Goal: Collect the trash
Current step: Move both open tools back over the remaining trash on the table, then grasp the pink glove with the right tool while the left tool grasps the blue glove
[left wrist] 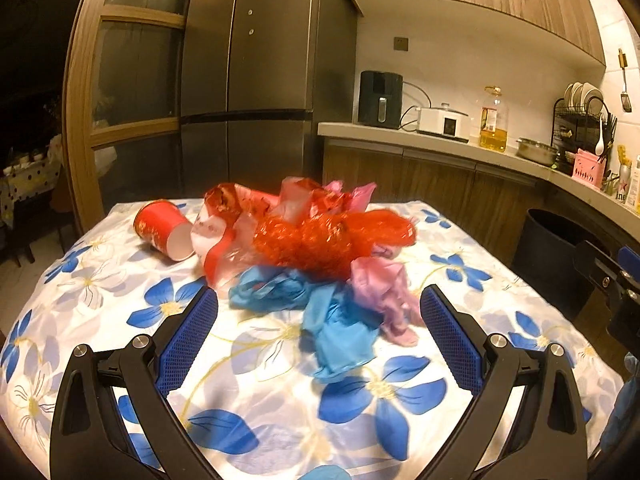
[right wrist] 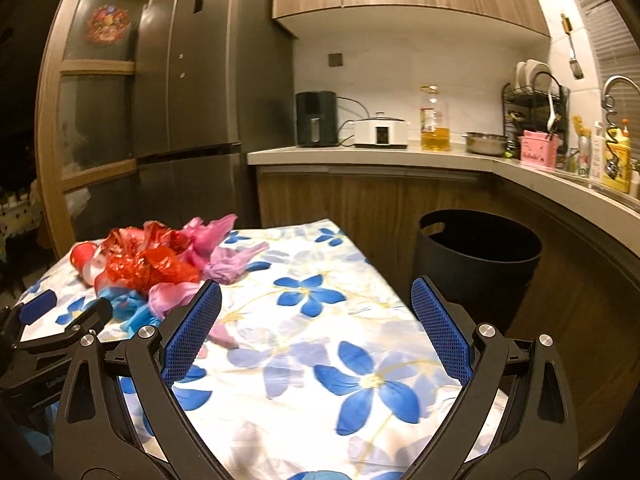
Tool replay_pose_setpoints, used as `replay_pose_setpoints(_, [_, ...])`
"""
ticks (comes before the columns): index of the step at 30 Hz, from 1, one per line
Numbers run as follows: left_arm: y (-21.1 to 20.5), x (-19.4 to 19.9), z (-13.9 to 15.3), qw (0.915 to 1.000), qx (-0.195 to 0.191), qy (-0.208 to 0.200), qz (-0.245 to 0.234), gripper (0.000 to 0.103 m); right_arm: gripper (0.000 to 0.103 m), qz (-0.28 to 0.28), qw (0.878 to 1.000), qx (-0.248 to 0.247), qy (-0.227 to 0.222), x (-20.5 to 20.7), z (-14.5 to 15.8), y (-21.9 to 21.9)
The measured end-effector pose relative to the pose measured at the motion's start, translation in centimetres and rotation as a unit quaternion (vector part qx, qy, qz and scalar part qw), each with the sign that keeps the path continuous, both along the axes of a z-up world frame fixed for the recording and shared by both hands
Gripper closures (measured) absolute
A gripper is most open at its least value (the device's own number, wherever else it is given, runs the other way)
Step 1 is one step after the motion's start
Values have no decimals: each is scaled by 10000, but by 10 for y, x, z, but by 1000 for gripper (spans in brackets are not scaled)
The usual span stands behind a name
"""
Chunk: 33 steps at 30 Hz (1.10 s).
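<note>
A heap of trash lies on the flowered tablecloth (left wrist: 280, 420): a red paper cup (left wrist: 162, 229) on its side, a red crinkled plastic bag (left wrist: 332, 238), a blue plastic bag (left wrist: 320, 312) and a pink plastic bag (left wrist: 384, 292). My left gripper (left wrist: 318, 300) is open just above the cloth, with the blue and pink bags lying between its fingers. My right gripper (right wrist: 316, 296) is open over bare cloth (right wrist: 320, 332), to the right of the heap (right wrist: 156, 264). A black trash bin (right wrist: 476, 256) stands on the floor beyond the table's right edge.
A dark fridge (right wrist: 192, 92) stands behind the table. The kitchen counter (right wrist: 360, 156) carries an air fryer, a white cooker, an oil bottle, a pan and a dish rack. The left gripper's body (right wrist: 52, 320) shows at the left of the right wrist view.
</note>
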<state>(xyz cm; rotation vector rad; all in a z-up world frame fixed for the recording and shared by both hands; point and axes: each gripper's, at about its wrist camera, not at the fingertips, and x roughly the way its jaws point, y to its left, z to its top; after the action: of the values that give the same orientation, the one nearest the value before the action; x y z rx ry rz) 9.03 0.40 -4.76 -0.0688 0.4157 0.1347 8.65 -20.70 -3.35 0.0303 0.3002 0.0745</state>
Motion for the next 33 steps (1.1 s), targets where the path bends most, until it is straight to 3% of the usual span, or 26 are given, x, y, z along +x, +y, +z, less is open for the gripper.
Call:
replay_pose_setpoints(5, [2,16,-10,9996,-28,265,-116,13,9,74,9999,14,151,9,-8,10])
replay_pose_setpoints(9, [1,33,-21,9975,-128,668,-204,29,9,74,9998,0,166,13,-10,14])
replay_pose_setpoints(11, [2,40,-28,9957,-190,878,-231,40,9,78,9998,27,189,16,-10,14])
replay_pose_setpoints(13, [4,49,-38,9920,-275,1202,-259,63,9,82,9997,25,211,19,-12,16])
replay_pose_setpoints(17, [8,57,-54,9841,-494,1672,-353,93,9,151,9995,0,268,22,-15,22])
replay_pose_setpoints(19, [10,54,-56,9840,-557,1661,-326,101,9,214,9993,-23,298,24,-17,25])
replay_pose_setpoints(22, [17,46,-54,9844,-759,1549,-352,103,9,320,9988,-46,360,28,-21,33])
replay_pose_setpoints(33, [52,-18,-18,9936,-816,770,110,103,9,1163,9899,-26,805,46,-47,85])
